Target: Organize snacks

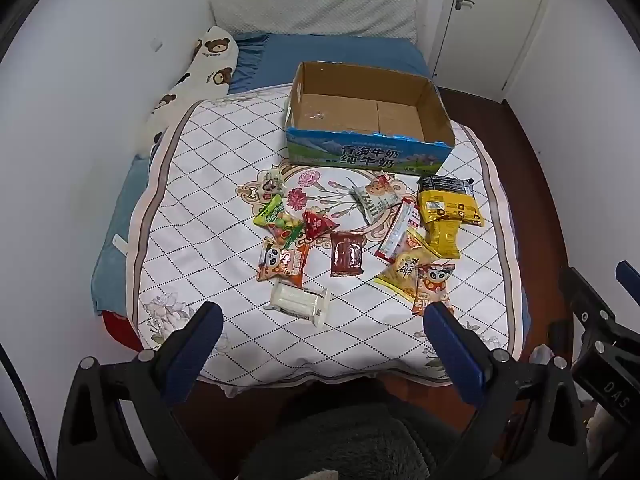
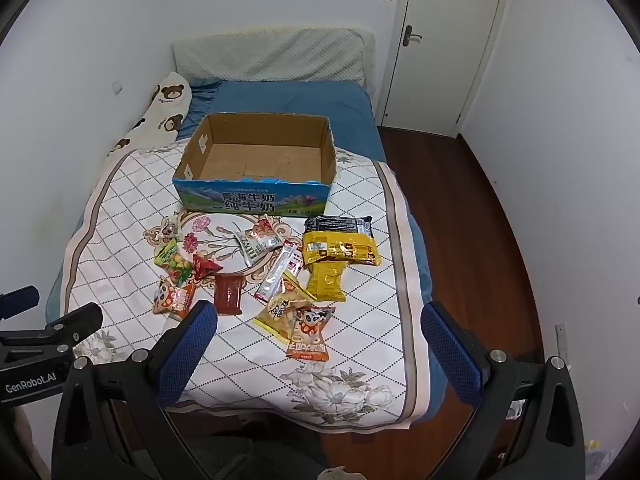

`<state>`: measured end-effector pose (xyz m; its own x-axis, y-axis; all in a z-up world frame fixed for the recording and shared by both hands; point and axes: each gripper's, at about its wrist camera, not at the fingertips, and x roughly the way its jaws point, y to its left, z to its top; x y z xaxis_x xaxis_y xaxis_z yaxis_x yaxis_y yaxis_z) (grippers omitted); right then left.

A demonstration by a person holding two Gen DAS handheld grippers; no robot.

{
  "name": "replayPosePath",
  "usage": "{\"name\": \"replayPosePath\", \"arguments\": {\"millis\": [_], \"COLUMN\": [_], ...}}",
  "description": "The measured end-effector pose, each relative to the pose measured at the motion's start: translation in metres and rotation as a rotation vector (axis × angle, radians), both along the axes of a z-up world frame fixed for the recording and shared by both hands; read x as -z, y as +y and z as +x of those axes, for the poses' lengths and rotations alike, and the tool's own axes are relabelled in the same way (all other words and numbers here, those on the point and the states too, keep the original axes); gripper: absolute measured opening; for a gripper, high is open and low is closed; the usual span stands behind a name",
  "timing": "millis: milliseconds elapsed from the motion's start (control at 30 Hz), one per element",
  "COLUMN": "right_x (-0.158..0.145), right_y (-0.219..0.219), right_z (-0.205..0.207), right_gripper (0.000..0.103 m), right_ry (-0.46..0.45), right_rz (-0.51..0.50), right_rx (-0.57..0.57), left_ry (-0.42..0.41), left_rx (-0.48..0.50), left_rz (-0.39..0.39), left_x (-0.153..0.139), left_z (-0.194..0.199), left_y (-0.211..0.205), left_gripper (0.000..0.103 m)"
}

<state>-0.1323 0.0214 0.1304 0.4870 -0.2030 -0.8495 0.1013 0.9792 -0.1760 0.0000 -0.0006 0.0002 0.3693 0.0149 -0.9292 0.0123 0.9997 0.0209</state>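
from the left wrist view, our left gripper point(image 1: 320, 322) hangs above the near edge of the bed point(image 1: 192, 200), jaws spread wide and holding nothing. the snack packets point(image 1: 348, 236) lie scattered on the quilted cover, between us and the cardboard box point(image 1: 366, 156), which sits empty farther up the bed. nearest us is a white packet point(image 1: 300, 301), with a panda packet point(image 1: 282, 262) touching its far edge. we judge that closing on one could drag the other along, or pinch the soft cover with it.

from the right wrist view, our right gripper point(image 2: 320, 326) is likewise wide apart and empty, hovering over the near part of the cover. below it the orange panda packet point(image 2: 310, 332) overlaps a yellow triangular packet point(image 2: 280, 314), and two yellow bags point(image 2: 340, 250) lie stacked toward the bed's right side. we think a sideways nudge there could slide a bag off onto the wooden floor point(image 2: 472, 216). these foil wrappers look slippery, so a shallow grip may let one drop short of the box's near wall.
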Motion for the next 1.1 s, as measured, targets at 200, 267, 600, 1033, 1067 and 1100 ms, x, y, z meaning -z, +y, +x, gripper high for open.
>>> {"name": "replayPosePath", "arguments": {"millis": [200,267,600,1033,1067,1100], "right_x": [-0.001,0.000,0.003,0.005,0.005,0.005], "right_y": [0.000,0.000,0.001,0.004,0.004,0.004], "right_z": [-0.001,-0.001,0.001,0.004,0.004,0.004], "right_gripper": [0.103,0.103,0.103,0.103,0.103,0.103], "right_ry": [-0.007,-0.002,0.009,0.018,0.018,0.019], "right_rz": [0.010,0.014,0.015,0.011,0.013,0.012], "right_rx": [0.002,0.002,0.008,0.021,0.020,0.020], "left_ry": [0.002,0.005,0.025,0.030,0.032,0.034], "left_rx": [0.009,0.013,0.018,0.013,0.013,0.015], "left_rz": [0.000,0.005,-0.016,-0.012,-0.012,-0.011], "left_x": [0.002,0.004,0.008,0.012,0.012,0.012], "left_z": [0.000,0.000,0.003,0.009,0.010,0.011], "left_y": [-0.005,-0.007,-0.001,0.005,0.006,0.007], "left_gripper": [0.103,0.103,0.103,0.103,0.103,0.103]}}
